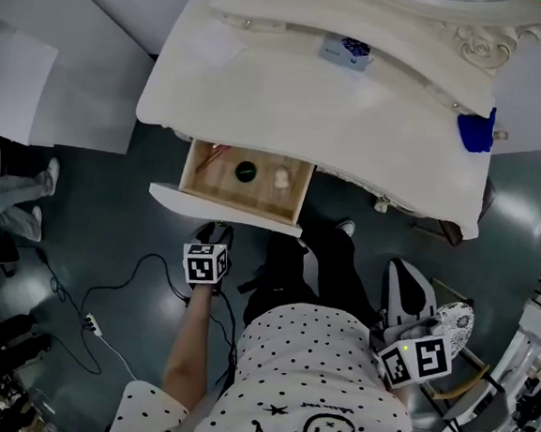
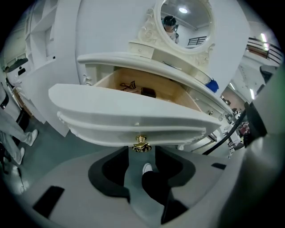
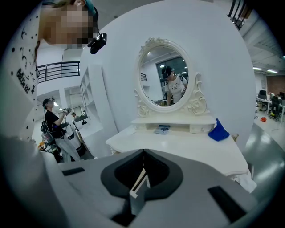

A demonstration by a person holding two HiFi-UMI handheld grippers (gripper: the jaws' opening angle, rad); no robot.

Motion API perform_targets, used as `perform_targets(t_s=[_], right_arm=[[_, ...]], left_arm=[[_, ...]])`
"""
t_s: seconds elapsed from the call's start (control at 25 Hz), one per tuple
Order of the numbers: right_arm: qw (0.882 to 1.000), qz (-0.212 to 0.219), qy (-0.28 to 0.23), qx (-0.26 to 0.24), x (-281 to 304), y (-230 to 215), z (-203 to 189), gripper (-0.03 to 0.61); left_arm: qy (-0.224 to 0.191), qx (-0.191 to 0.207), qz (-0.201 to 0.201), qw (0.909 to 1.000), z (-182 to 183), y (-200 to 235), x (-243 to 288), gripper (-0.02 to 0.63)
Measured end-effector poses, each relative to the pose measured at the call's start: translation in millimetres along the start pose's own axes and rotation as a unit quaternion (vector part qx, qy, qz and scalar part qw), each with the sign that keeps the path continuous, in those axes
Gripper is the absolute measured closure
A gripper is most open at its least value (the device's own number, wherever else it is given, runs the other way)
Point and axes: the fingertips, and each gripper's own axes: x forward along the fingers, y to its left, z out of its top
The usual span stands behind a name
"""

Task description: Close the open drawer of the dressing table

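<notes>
Drawer (image 2: 133,118) open, knob (image 2: 141,143) before left tongs (image 2: 143,156)

White counter (image 1: 289,109) fills the upper middle, with a blue cloth (image 1: 475,131) on its right end (and a small bluish packet (image 1: 346,50) on the back ledge).

No legible text or numbers, print on the dotted shirt (image 3: 23,67) too blurred to read, marker cube (image 1: 205,264) faces bearing square patterns only.
</notes>
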Motion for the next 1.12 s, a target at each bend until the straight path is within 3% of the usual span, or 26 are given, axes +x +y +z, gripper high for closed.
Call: perform_targets(t_s=[0.48, 1.12], right_arm=[[1.000, -0.013, 0.002, 0.007, 5, -5, 0, 0.569], [0.999, -0.033, -0.012, 0.014, 11, -6, 8, 0.569]], left_arm=[[0.015, 0.028, 0.002, 0.9995, 5, -1, 14, 0.459], [0.015, 0.021, 0.001, 0.9997, 12, 1, 19, 0.460]])
